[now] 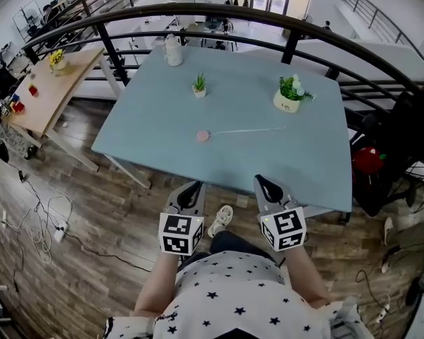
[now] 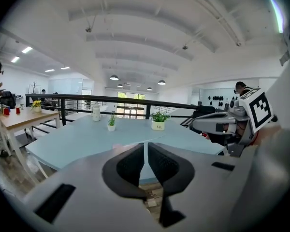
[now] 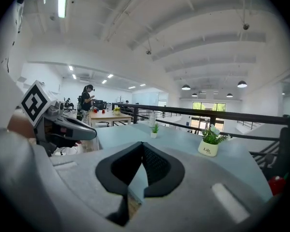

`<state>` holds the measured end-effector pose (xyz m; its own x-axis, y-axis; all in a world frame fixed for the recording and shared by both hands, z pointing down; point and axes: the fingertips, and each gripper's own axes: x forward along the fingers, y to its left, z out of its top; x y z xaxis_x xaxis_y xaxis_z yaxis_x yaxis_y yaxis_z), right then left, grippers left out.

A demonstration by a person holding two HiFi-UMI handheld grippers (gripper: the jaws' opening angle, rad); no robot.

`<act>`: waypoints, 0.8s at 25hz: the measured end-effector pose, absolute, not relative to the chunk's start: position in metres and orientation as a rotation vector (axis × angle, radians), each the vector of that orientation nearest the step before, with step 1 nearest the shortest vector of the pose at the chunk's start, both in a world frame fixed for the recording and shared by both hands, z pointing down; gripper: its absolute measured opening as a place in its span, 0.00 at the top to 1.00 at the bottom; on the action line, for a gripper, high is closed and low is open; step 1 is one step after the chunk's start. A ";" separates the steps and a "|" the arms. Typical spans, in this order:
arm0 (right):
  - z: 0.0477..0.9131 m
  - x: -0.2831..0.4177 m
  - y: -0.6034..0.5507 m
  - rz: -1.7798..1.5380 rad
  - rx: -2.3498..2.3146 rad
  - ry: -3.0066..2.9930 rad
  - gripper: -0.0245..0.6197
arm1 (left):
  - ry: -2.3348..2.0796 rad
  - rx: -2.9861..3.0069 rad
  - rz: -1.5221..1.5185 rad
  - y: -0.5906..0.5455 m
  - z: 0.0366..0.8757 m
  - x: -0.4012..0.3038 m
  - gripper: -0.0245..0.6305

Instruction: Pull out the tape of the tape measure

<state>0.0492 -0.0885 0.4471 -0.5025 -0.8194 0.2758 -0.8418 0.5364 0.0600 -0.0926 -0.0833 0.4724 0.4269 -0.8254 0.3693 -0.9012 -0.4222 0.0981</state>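
**A:** While both grippers hang off the near edge of the pale blue counter (image 1: 148, 129), where is the small round pink tape measure (image 1: 203, 136)?

**B:** Out in the middle of the counter, well apart from either gripper. A thin pale tape (image 1: 244, 130) runs from it to the right and ends near the white pot with the green plant (image 1: 289, 94). The left gripper (image 1: 191, 191) has its jaws all but together, with only a slit between them and nothing in it. The right gripper (image 1: 267, 186) has its jaws pressed together and is empty too.

**A:** So what could go wrong from here?

**B:** The case looks light to me. If one gripper pulls the tape and the other doesn't pin the case, the whole thing will probably slide instead of paying out. The tape lies thin and flat on the counter, so closing jaws may skid over it. If it's spring-loaded, a slipped hold could let it whip back. A long pull to the right might also knock the pot.
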 end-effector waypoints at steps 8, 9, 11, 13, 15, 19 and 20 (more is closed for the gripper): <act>0.438 0.029 -0.070 0.131 1.318 -2.569 0.95 | -1.502 2.396 0.341 -0.067 0.464 -0.092 0.92; 0.438 0.028 -0.069 0.129 1.317 -2.572 0.95 | -1.502 2.395 0.340 -0.066 0.465 -0.092 0.92; 0.437 0.030 -0.069 0.134 1.326 -2.580 0.95 | -1.500 2.391 0.339 -0.065 0.465 -0.091 0.92; 0.437 0.033 -0.070 0.158 1.336 -2.594 0.95 | -1.497 2.389 0.340 -0.066 0.467 -0.088 0.92; 0.438 0.034 -0.071 0.178 1.333 -2.602 0.95 | -1.490 2.390 0.344 -0.068 0.468 -0.086 0.92; 0.439 0.034 -0.075 0.192 1.330 -2.607 0.95 | -1.481 2.389 0.341 -0.071 0.468 -0.084 0.92; 0.439 0.035 -0.076 0.196 1.328 -2.609 0.95 | -1.480 2.386 0.338 -0.072 0.468 -0.084 0.92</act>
<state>0.0347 -0.0756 0.4391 -0.5733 -0.7826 0.2428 -0.8100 0.5859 -0.0242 -0.0838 -0.0724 0.4679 0.4376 -0.8249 0.3578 -0.8985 -0.4168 0.1378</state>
